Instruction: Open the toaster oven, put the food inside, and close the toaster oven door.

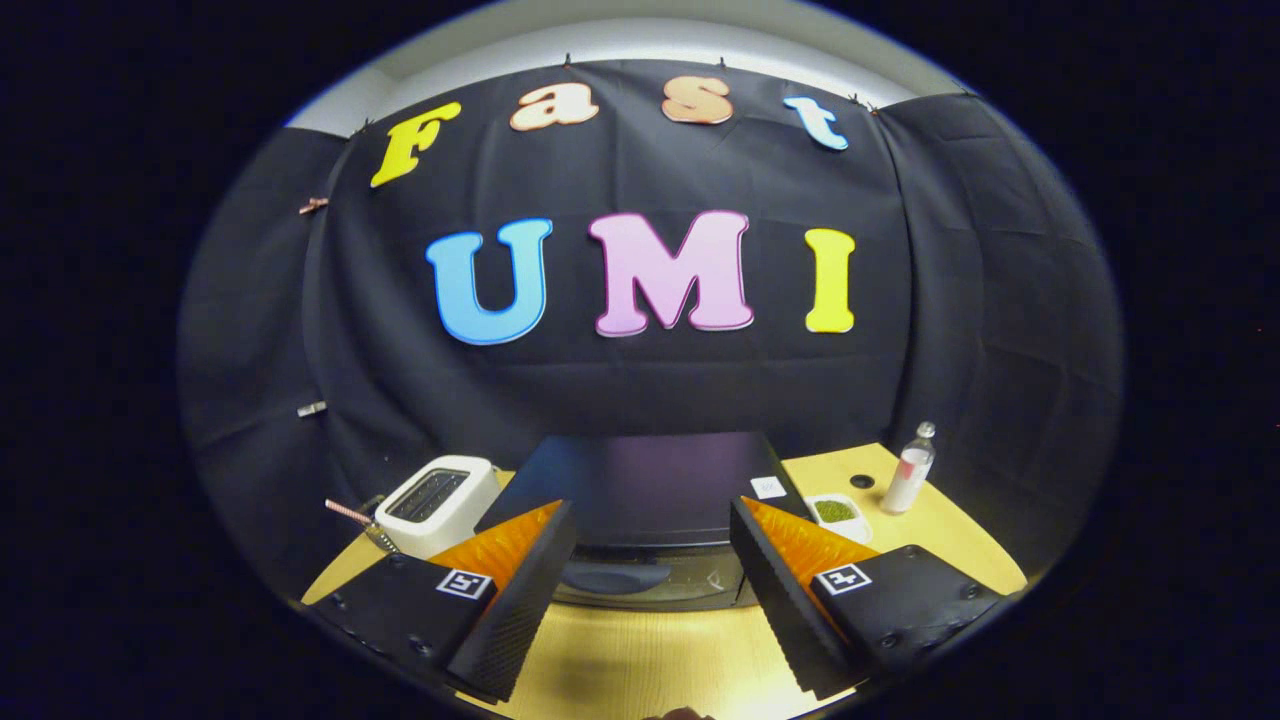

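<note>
Wooden table runs under everything, its bare top open between the fingers and the toaster oven's front. Toaster oven, dark and boxy, sits mid-table against the black cloth wall, seen from above its top; door closed, glass front facing the gripper, handle along the door's upper edge. Gripper hovers just short of that front edge, fingers spread wide and released, nothing between them; the handle lies ahead in the gap, nearer the left finger, untouched. White slot toaster stands just left of the oven, near the table's left edge, a striped straw-like stick beside it. Right of the oven: a small white dish holding green food, close by the oven's right side; a clear bottle upright farther right, well apart from the oven; a dark round hole in the tabletop between dish and bottle. A small white tag rests on the oven's top right corner.
</note>
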Available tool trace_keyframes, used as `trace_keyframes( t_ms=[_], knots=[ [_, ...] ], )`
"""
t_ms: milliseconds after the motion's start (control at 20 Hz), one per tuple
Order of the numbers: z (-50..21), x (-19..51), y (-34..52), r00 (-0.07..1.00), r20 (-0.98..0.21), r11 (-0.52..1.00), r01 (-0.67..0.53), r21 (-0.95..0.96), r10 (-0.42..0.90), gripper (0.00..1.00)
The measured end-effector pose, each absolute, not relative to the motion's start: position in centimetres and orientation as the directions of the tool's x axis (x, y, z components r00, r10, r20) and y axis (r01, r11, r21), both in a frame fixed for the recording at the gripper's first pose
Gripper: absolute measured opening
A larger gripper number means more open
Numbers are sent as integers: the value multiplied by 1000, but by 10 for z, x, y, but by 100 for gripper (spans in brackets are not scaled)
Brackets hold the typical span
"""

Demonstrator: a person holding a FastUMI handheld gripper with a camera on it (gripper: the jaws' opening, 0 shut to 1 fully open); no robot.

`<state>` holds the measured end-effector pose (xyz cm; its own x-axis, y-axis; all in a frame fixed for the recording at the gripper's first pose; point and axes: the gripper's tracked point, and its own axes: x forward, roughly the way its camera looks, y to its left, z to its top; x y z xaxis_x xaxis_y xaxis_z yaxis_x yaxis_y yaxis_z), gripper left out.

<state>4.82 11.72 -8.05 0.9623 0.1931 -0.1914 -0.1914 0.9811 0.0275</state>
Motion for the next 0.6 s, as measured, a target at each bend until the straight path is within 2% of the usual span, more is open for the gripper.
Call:
trace_keyframes(
  t_ms=[300,600],
  knots=[
    [-42,9,57,981,-120,989,-149,20,150,99],
    [-54,-43,16,980,-156,992,-129,-12,125,99]
  ],
)
